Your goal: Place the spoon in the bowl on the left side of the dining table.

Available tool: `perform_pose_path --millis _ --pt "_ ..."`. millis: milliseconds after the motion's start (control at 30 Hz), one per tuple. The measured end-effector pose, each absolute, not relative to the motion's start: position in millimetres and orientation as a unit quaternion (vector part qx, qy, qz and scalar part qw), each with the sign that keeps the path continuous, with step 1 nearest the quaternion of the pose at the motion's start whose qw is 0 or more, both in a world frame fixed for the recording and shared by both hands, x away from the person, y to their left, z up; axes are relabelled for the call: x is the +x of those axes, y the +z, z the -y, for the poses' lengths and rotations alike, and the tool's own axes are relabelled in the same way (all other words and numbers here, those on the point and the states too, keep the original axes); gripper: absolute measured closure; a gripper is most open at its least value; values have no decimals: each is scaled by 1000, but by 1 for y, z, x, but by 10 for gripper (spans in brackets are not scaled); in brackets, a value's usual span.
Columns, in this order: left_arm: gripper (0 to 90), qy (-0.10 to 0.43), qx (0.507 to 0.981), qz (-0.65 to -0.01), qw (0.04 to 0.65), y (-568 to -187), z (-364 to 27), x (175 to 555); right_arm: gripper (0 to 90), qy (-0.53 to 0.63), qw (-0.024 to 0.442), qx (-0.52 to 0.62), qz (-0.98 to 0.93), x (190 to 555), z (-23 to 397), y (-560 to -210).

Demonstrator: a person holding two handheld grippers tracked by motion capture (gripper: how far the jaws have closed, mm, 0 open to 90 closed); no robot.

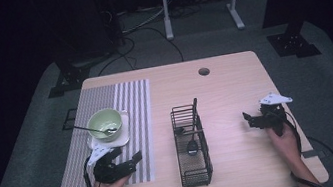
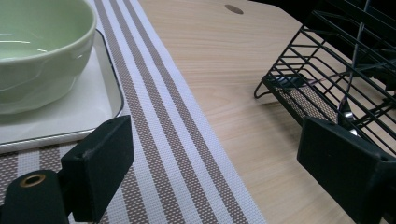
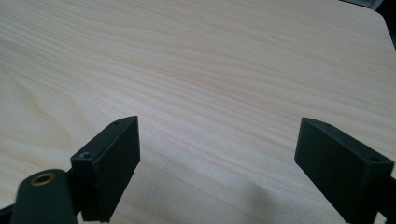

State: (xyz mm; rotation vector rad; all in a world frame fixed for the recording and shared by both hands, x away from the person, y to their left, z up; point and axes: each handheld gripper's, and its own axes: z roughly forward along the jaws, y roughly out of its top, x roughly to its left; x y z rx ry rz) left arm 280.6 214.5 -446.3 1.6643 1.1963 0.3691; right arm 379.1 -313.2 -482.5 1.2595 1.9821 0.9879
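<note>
While both grippers gape wide and empty, the pale green bowl [image 1: 104, 121] holds 1 spoon [image 1: 93, 130].

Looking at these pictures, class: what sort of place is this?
Probably a lab set up as a dining table: a wooden table with a striped placemat, a green bowl, and cables on grey carpet behind.

One wooden table [image 1: 234, 88] carries one striped placemat [image 1: 130, 99], one white square plate [image 1: 123, 138], one green bowl [image 1: 104, 121] with one spoon [image 1: 90, 130] in it, and one black wire rack [image 1: 195, 170]. The rack holds what looks like two utensils, a dark ladle [image 1: 193, 140] and a smaller dark piece [image 1: 179, 131], though the wires blur that count. Two grippers are held over the table, the left gripper [image 1: 132, 160] and the right gripper [image 1: 248, 117], one in each of two hands.
</note>
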Motion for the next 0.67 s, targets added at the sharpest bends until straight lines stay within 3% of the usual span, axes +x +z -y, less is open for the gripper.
perform_pose_path --millis 667 --pt "101 150 698 -482 508 -450 -204 275 131 372 292 472 -744 379 313 -482"
